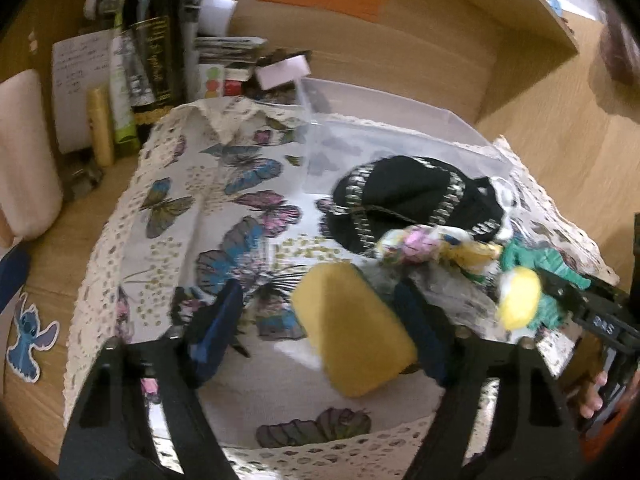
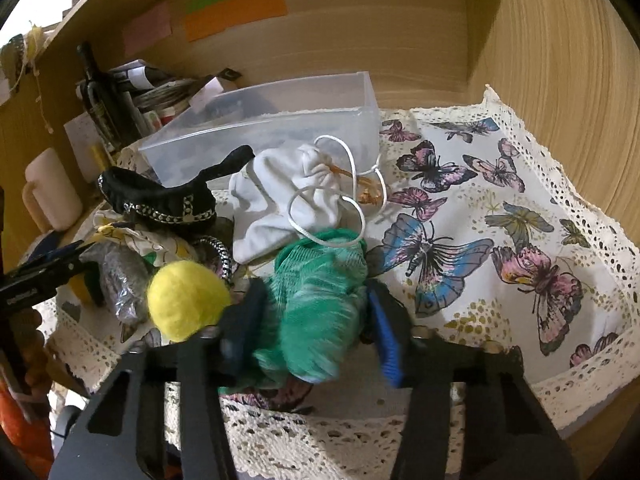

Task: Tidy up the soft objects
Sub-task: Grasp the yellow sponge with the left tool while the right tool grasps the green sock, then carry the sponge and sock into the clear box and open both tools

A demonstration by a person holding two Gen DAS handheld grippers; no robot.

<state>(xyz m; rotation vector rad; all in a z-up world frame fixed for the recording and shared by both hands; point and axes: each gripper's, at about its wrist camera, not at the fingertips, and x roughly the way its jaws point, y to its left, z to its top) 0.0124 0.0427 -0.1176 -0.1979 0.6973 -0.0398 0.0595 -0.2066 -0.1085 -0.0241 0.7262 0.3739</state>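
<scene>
A pile of soft things lies on a butterfly cloth (image 1: 208, 216) in front of a clear plastic bin (image 2: 272, 128). My right gripper (image 2: 316, 324) is shut on a green sock (image 2: 320, 296). Beside it lie a yellow ball (image 2: 184, 300), a white drawstring pouch (image 2: 296, 196), a black trimmed cloth (image 2: 160, 200) and a grey sponge pad (image 2: 120, 280). My left gripper (image 1: 320, 320) is open over the cloth, its jaws wide apart. A yellow sponge (image 1: 352, 328) sits between its fingers, against the right one. The black cloth (image 1: 408, 200), ball (image 1: 518, 296) and sock (image 1: 548, 260) show in the left wrist view.
A dark bottle (image 1: 154, 40), tubes, papers and a pale mug (image 1: 24, 152) crowd the back left of the wooden desk. A wooden wall (image 2: 560, 80) rises at the right. The bin (image 1: 380, 136) stands on the cloth's far edge. A Stitch sticker (image 1: 28, 340) is on the desk.
</scene>
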